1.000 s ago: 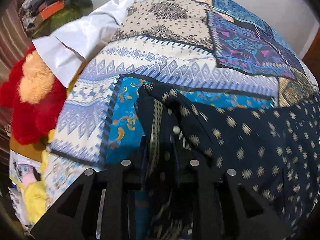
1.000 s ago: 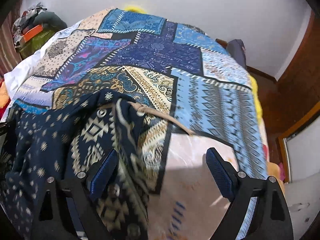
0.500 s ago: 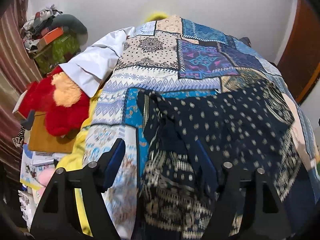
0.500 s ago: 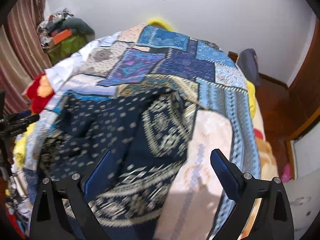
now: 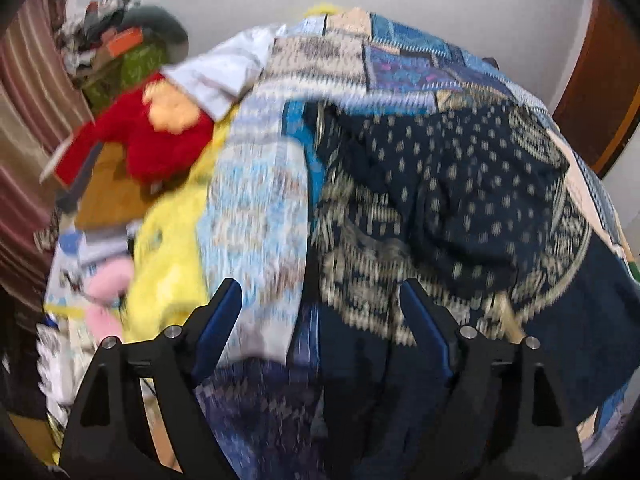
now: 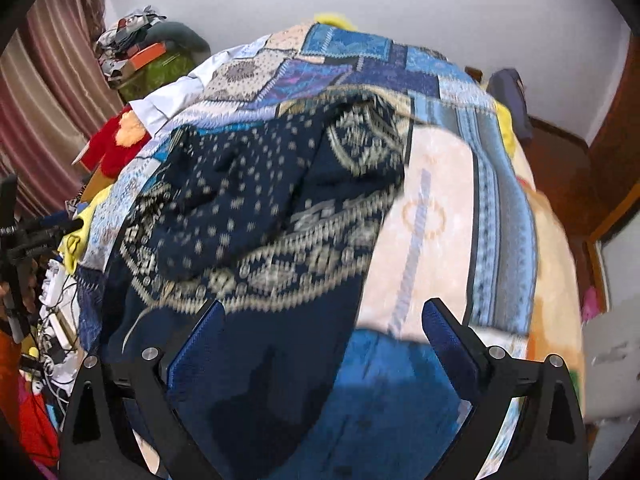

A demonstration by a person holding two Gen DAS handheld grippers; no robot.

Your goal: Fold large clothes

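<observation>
garment: the navy patterned cloth (image 6: 256, 200) lies doubled over on the patchwork bedspread (image 6: 500, 184), its fold likely just laid.
left gripper (image 5: 320, 320): you hold it gaping, gripping nothing.
right gripper (image 6: 320, 332): likewise wide, empty, above the hem.

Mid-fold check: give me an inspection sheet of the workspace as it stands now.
Surface: bed under a patchwork bedspread.
Job's things: navy patterned garment lying rumpled on the bedspread, near edge hanging toward the cameras.
Clutter: red plush toy, white cloth, yellow blanket along the bed's left side.
Grippers: left gripper and right gripper both open, holding nothing.
Cables: tangle of white cords at the bed's left side.
Surroundings: striped curtain, white wall, wooden door.
</observation>
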